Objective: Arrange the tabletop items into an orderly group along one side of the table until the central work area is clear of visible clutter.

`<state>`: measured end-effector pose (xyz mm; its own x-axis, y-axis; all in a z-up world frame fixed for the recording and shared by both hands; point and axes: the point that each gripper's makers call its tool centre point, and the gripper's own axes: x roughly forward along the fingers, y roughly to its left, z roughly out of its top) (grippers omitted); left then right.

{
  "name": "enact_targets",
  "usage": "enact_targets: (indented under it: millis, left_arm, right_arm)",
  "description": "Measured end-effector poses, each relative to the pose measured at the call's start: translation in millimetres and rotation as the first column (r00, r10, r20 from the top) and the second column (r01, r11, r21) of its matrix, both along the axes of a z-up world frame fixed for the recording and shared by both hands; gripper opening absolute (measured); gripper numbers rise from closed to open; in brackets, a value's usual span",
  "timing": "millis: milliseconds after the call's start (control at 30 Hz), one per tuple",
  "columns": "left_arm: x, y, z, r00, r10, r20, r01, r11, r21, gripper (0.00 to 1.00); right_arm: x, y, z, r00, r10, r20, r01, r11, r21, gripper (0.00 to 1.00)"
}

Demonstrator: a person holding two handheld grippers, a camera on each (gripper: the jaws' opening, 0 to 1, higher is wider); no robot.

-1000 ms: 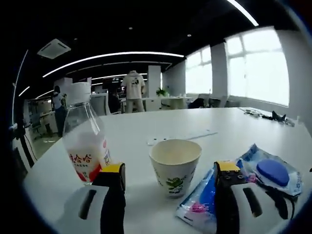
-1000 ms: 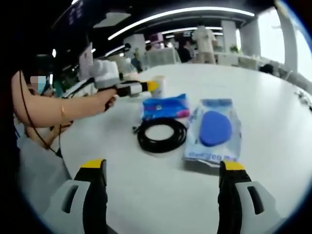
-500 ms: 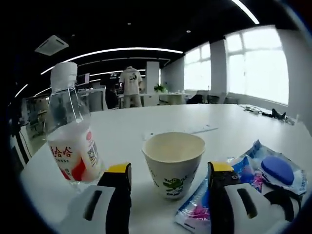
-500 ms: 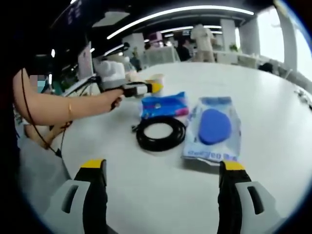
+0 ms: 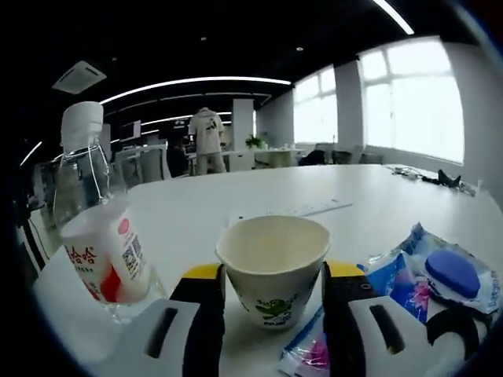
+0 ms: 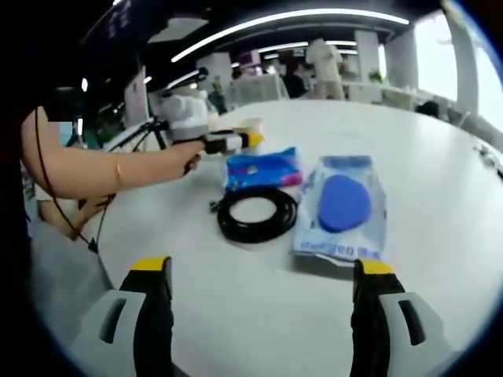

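Looking across a broad white surface in an open office, I go from the biggest thing down. Largest of the loose items is a flat clear packet holding a blue oval pad, lying near the middle; it looks floppy and slick, so I would pinch it at an edge seam. Just beside it, touching or nearly so, lies a black coiled cable, limp but springy, best taken across the bundled loops. Behind the coil sits a smaller blue and pink pouch, soft and light. At the near-left edge stands a clear plastic bottle with a white cap and red label, partly filled and tilted in this view; I judge it the heaviest item, smooth-sided, best held at mid-body. Smallest is the paper cup, upright, seemingly empty, thin-walled and easily crushed. My left gripper has its fingers on either side of the cup at its lower half, close to the wall; I cannot tell whether they touch it. My right gripper hangs with fingers wide apart, holding nothing.
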<state>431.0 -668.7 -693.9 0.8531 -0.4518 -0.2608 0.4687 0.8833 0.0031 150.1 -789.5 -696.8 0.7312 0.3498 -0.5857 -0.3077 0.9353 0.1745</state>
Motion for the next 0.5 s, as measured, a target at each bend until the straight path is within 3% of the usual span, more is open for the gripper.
enact_targets:
  millis: [300,500]
  left_arm:
    - [1.8,1.3,0.0,1.000,0.007,-0.002,-0.007,0.999,0.033,0.43]
    - [4.9,4.9,11.4,0.999,0.015,0.034,-0.015,1.000,0.018,0.43]
  right_arm:
    - [0.1,-0.5,0.2,1.000,-0.003,0.001,0.003,1.000,-0.001,0.93]
    - [0.2,-1.0,0.3,1.000,-0.005,0.001,0.005,1.000,-0.001,0.93]
